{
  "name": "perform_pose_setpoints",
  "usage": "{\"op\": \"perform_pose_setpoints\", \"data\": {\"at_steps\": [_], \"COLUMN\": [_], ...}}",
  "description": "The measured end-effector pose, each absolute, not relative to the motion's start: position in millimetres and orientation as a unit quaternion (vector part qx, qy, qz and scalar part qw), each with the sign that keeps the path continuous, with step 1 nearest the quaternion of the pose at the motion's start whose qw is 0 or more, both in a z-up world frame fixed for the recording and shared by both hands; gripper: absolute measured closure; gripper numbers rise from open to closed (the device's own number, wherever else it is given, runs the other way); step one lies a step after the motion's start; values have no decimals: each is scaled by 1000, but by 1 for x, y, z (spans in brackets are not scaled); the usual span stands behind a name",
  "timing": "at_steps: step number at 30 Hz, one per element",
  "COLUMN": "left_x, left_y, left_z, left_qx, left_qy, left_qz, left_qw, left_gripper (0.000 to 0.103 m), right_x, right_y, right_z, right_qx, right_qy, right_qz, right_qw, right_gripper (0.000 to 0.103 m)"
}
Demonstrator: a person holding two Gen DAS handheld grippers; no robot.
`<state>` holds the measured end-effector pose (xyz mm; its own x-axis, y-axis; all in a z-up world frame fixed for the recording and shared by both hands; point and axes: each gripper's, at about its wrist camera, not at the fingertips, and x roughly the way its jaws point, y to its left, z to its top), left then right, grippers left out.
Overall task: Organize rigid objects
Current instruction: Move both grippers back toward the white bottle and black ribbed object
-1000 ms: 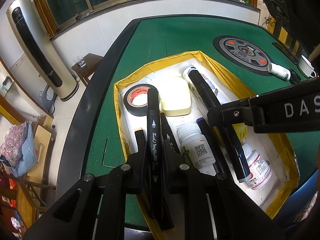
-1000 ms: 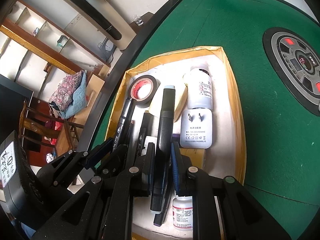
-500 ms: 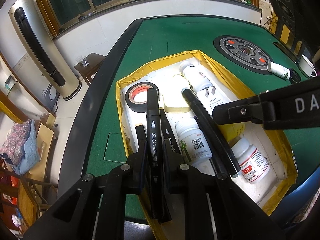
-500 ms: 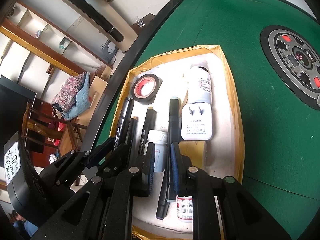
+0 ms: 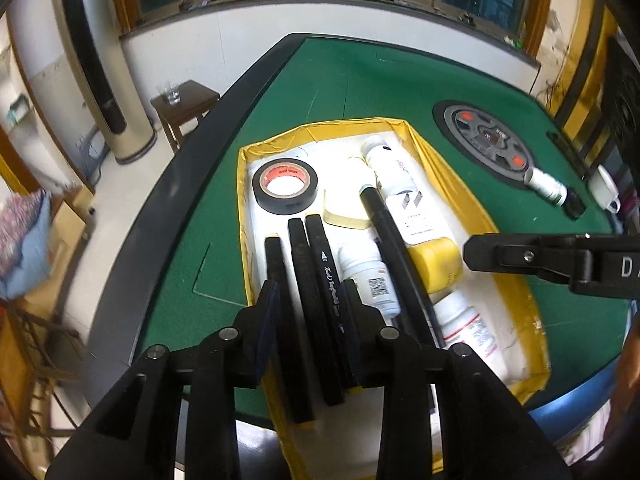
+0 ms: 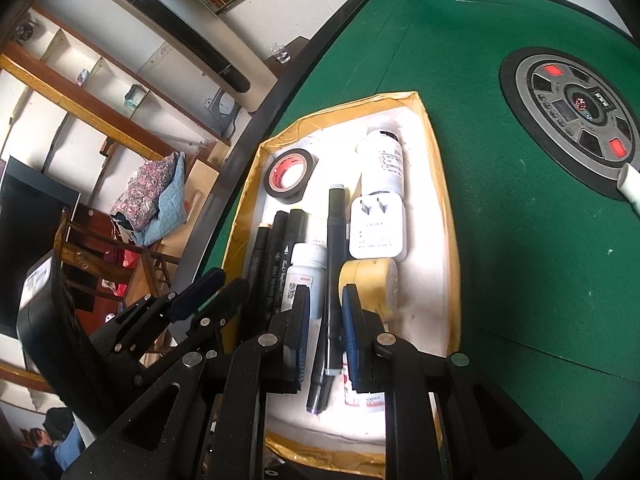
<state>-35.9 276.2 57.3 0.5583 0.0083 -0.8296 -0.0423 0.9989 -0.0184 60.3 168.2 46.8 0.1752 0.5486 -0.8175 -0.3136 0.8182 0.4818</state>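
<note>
The near ends of the black markers (image 5: 316,304) are hidden behind the left gripper (image 5: 310,312), the lowest white bottle (image 6: 362,394) is mostly covered by the right gripper (image 6: 325,320), and every label's print is too small to read.

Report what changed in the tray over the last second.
The left gripper let go of its black marker, which now lies beside the other markers; its fingers are opening. The right gripper stays shut on the long black pen, now lowered beside the small white bottle. Tape roll unchanged.

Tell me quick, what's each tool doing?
Left tool: opening, long black marker pens between its jaws.
Right tool: shut on one slim black marker pen.
</note>
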Motion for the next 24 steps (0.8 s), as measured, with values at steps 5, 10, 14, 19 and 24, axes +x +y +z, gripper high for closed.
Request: {"op": "perform_pose_setpoints", "data": {"at_steps": [5,10,14,19,24], "left_x": [-41,-43,-42,-36,-16], "left_y": [266,242,212,165,121], "left_z": [61,76,87,92,90], "left_qx": [-14,-1,11,22,-36], "left_qy": [466,444,436,440,490], "left_qz": [19,6,-23,-80,-162], "left_qw": [885,896,900,894,856], "left_gripper": [74,74,74,74,74], "right_x": [54,51,45,37,27], "right_y": [149,123,88,38,-17], "right_z": [50,50,50,46,43], "right_qx": [116,136,159,185,217], "right_qy": [568,564,557,554,551], "right_qz": [282,268,248,217,178], "right_qw": [764,769,776,782,786], "right_gripper": [88,88,88,87,77]}}
